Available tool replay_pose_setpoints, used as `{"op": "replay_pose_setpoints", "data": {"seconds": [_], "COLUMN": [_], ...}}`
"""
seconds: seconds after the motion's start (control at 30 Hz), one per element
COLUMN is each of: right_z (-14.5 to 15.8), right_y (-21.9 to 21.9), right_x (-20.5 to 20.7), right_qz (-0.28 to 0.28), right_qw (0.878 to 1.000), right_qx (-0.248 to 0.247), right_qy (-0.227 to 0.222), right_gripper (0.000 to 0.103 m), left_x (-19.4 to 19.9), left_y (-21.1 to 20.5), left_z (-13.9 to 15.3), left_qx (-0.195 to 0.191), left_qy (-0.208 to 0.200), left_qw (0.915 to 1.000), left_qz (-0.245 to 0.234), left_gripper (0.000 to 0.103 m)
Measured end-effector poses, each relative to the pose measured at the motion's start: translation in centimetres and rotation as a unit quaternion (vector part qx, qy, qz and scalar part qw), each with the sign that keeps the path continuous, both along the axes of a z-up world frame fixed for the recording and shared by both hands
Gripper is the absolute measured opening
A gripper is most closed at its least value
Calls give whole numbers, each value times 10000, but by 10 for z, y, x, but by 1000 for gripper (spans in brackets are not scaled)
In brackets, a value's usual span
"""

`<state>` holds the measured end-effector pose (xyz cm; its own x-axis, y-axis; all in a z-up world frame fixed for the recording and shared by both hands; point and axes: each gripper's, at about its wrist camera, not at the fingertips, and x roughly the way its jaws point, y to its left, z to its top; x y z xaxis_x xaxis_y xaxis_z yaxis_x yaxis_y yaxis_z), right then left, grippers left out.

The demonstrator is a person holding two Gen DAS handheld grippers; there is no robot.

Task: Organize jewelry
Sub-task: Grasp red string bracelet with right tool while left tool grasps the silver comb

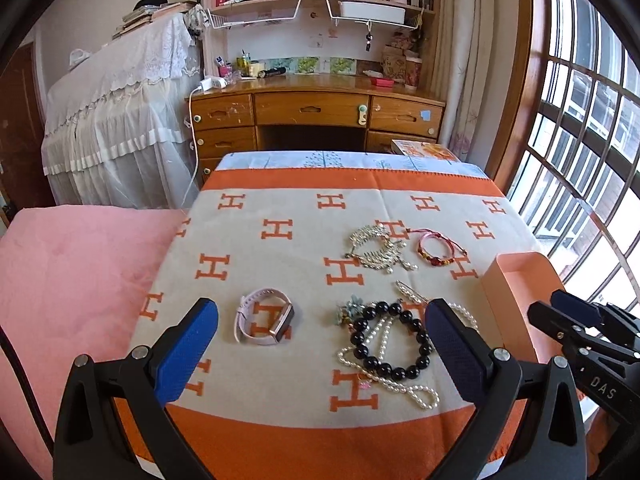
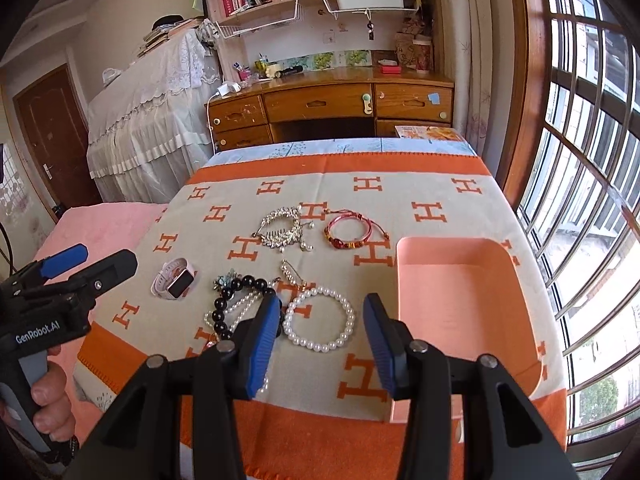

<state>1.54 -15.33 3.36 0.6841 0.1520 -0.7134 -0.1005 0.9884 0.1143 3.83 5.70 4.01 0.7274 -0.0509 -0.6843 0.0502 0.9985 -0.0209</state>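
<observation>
- Covering the bed, an orange-and-beige blanket [image 2: 400,420] carries all the jewelry.
- Pink tray [image 2: 460,304] sits at the right, holding nothing.
- Left hand-held gripper [image 1: 322,350] hovers with jaws wide apart above the watch [image 1: 266,322] and black bead bracelet [image 1: 390,340].
- Right hand-held gripper [image 2: 320,344] hovers with jaws apart over the pearl bracelet [image 2: 320,320].
- Farther off lie a silver comb [image 2: 284,230] and a red cord bracelet [image 2: 354,232].
</observation>
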Motion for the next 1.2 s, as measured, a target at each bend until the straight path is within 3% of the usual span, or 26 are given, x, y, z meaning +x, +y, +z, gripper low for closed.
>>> {"op": "replay_pose_setpoints", "data": {"seconds": [0.23, 0.5, 0.67, 0.87, 1.1, 1.2], "right_z": [17, 15, 0, -30, -74, -89], "right_y": [-3, -13, -22, -35, -32, -28], "right_x": [34, 89, 130, 182, 218, 225], "right_qz": [171, 243, 191, -35, -87, -78], "right_qw": [9998, 9984, 9943, 9830, 9650, 9600], "right_qx": [64, 27, 152, 333, 114, -19], "right_qy": [107, 515, 1040, 1806, 2617, 2798], "right_gripper": [44, 44, 44, 44, 44, 33], "left_x": [29, 66, 93, 149, 203, 217], "left_y": [5, -4, -19, -30, -44, -48], "left_z": [8, 6, -3, -30, -74, -86], "left_qx": [639, 686, 861, 717, 571, 616], "left_qy": [-204, -69, 69, 729, 1566, 1720], "left_qw": [9974, 9975, 9956, 9906, 9779, 9750], "left_qz": [247, -159, -368, -907, -1266, -1268], "left_gripper": [102, 102, 102, 102, 102, 102]}}
